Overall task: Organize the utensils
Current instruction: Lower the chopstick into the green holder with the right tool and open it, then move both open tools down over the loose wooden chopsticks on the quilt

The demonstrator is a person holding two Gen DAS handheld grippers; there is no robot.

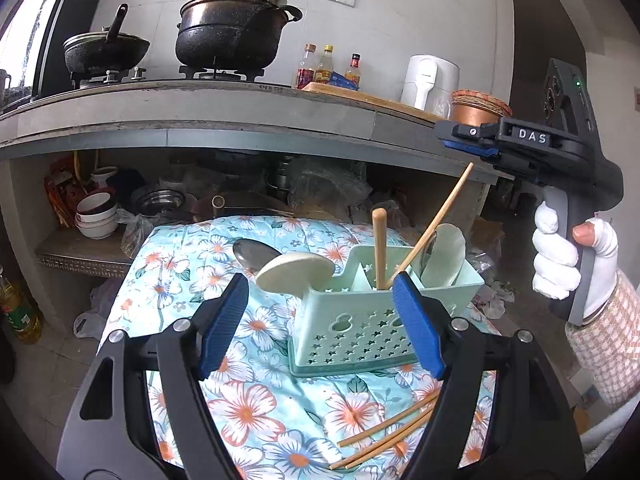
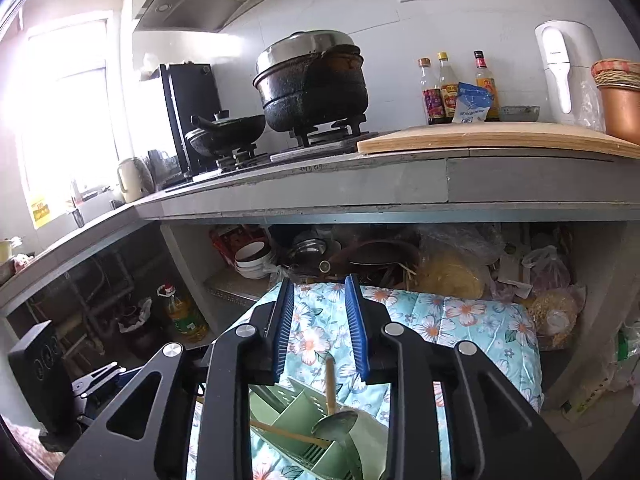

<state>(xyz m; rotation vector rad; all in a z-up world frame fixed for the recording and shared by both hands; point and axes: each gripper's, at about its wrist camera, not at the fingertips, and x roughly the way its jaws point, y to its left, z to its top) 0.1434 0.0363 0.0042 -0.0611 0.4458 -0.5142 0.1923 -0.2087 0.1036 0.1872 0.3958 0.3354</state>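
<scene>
Both tools hold nothing: the left tool (image 1: 320, 320) gapes wide before the utensil caddy (image 1: 384, 312), the right tool (image 2: 320, 328) stands narrowly parted above it.

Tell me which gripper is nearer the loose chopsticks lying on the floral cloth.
Left. The left gripper hangs open just above the loose chopsticks by its right finger. The right gripper, empty, hovers over the green caddy, farther off.

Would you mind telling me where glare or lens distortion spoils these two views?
Right wrist view: the window is blown out, washing out the left side. Left wrist view: evenly lit, only a bright patch at the top-left corner. Both views: fisheye bends the counter edge and darkens the corners.
</scene>
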